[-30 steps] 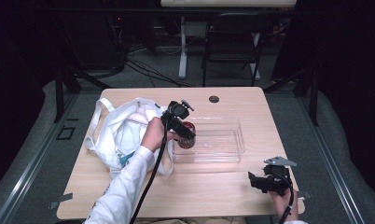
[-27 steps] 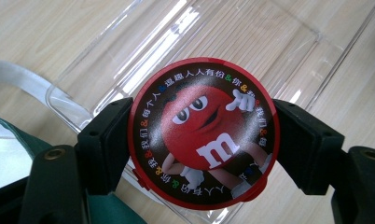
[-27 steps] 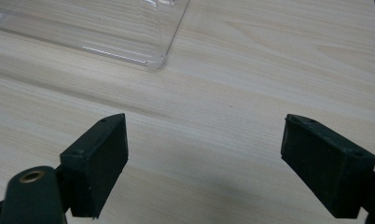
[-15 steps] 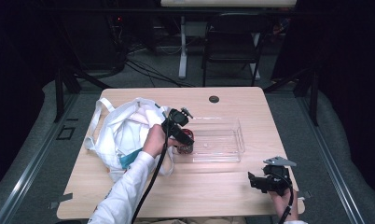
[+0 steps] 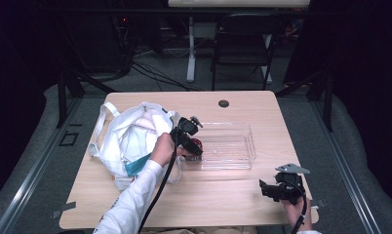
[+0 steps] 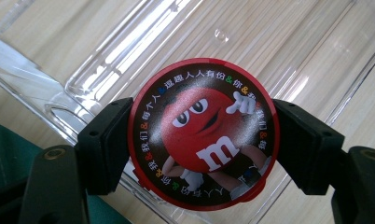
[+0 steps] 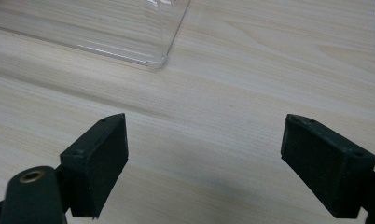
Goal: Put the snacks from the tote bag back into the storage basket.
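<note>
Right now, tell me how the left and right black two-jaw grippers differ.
The left gripper is shut on the round red candy tin; the right gripper stands open with nothing between its jaws. The left hangs over the clear plastic tray; the right sits beside it over bare wooden table. Both have black jaws.

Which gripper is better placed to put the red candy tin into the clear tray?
The left gripper: its jaws already clamp the round red M&M's tin right over the clear plastic tray. The right gripper is open, holds nothing, and rests on the table outside the tray's corner.
</note>
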Motion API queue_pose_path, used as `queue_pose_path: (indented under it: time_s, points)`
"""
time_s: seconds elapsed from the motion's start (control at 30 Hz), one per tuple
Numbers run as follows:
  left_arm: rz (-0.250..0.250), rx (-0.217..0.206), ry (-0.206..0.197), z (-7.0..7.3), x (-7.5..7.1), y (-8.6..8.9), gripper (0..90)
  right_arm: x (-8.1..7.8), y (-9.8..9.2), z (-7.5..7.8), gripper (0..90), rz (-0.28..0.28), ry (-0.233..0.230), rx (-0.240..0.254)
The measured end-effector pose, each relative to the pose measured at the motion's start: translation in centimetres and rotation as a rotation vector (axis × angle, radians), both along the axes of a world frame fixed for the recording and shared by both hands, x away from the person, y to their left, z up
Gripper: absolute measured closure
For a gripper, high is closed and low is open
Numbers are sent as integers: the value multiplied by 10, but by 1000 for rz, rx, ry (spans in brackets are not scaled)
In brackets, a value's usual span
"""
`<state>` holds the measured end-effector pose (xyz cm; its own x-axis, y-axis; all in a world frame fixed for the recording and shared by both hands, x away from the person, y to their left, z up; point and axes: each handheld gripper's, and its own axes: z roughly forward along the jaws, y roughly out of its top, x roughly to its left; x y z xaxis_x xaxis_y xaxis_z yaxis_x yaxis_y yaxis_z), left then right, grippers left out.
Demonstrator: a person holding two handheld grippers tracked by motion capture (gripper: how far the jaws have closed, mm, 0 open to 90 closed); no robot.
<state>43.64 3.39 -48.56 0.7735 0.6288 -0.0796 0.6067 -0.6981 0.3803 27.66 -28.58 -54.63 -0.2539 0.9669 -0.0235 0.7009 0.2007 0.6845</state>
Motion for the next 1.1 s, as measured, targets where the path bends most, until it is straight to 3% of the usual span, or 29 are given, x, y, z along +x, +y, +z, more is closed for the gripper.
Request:
queue_pose_path:
  time_s: [0.43, 0.77, 0.93, 1.1]
  points:
    - [-18, 40, 22, -8, 2, -3, 258, 0, 0, 0, 142, 3, 0, -1]
    - [-17, 36, 21, -7, 0, -1, 253, 0, 0, 0, 142, -1, -5, 1]
    - [6, -10, -18, 6, -1, 2, 194, -1, 0, 0, 142, 0, -4, 3]
    - [12, -51, -70, 30, -6, 14, 144, -1, 0, 0, 142, 2, -4, 0]
